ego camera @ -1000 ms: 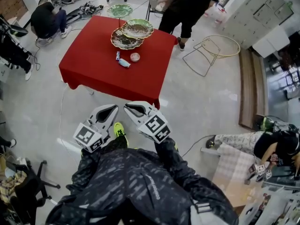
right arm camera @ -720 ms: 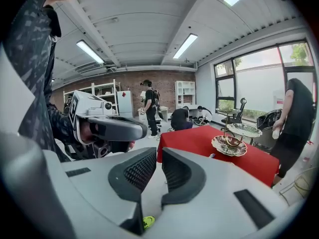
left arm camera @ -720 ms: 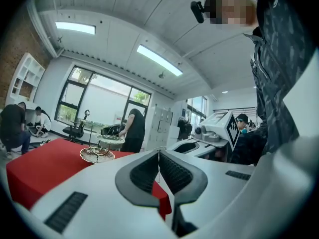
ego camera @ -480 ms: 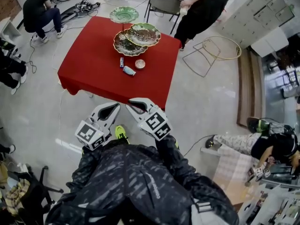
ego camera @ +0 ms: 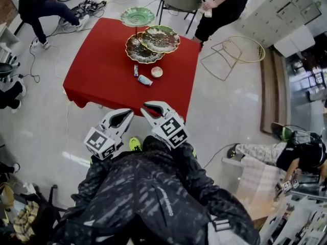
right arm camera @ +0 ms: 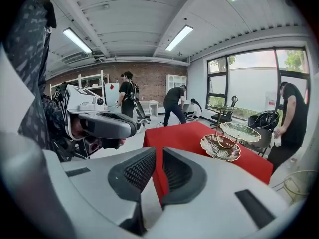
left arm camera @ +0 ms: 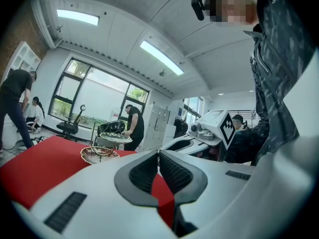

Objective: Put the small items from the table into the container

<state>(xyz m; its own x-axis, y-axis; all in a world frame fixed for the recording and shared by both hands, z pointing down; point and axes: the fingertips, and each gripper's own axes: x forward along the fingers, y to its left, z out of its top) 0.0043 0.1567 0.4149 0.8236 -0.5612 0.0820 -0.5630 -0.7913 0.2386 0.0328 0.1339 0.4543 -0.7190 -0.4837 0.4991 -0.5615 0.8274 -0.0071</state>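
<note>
A red-clothed table (ego camera: 102, 70) stands ahead of me. On it is a tiered stand of three green patterned dishes (ego camera: 153, 40), also seen in the left gripper view (left arm camera: 102, 152) and the right gripper view (right arm camera: 224, 144). In front of the stand lie three small items: a dark tube (ego camera: 135, 70), a blue-and-white packet (ego camera: 145, 80) and a round pinkish piece (ego camera: 157, 72). My left gripper (ego camera: 122, 117) and right gripper (ego camera: 151, 107) hover side by side just short of the table's near edge. Both are shut and hold nothing (left arm camera: 158, 156) (right arm camera: 159, 153).
A person in black (ego camera: 219, 4) stands behind the table by a chair (ego camera: 180, 3). Another person (ego camera: 36, 4) is at the far left among cables. A round wire frame (ego camera: 232, 52) lies on the floor to the right. Someone sits on the floor at the right (ego camera: 286, 154).
Both grippers have moved forward together and now sit near the table's front edge. The person at the far left has risen from a crouch. The jaws stayed shut.
</note>
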